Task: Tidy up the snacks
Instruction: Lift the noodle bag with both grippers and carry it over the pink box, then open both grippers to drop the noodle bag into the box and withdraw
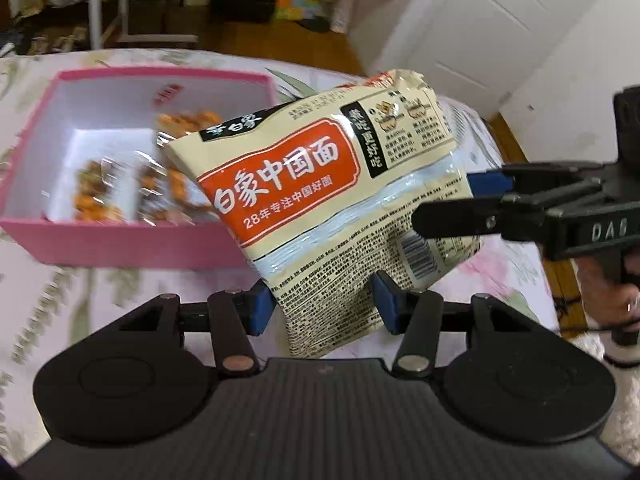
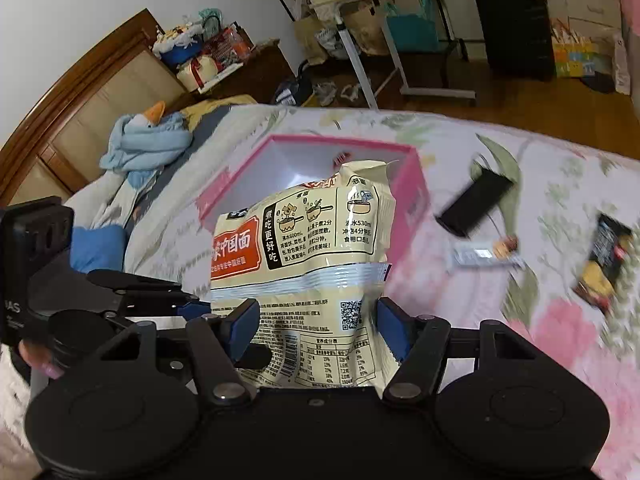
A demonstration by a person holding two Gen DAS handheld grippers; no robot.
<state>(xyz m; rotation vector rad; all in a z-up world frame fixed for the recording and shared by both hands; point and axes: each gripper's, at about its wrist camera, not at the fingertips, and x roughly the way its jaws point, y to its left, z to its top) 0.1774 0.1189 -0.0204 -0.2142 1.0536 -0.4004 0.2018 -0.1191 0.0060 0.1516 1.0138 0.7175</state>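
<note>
Both hand-held grippers, left (image 1: pixel 322 304) and right (image 2: pixel 318 326), clamp the noodle pack (image 1: pixel 320 208) near its lower edge, mid-frame above the bed (image 1: pixel 60 300), beside the pink box (image 1: pixel 132 240). Risk: the slick wrapper slips, or uneven release drops it outside the box.

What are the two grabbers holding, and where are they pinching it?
Both hold the noodle packet. The left gripper and the right gripper each pinch its lower end, lifting it by the pink box.
</note>
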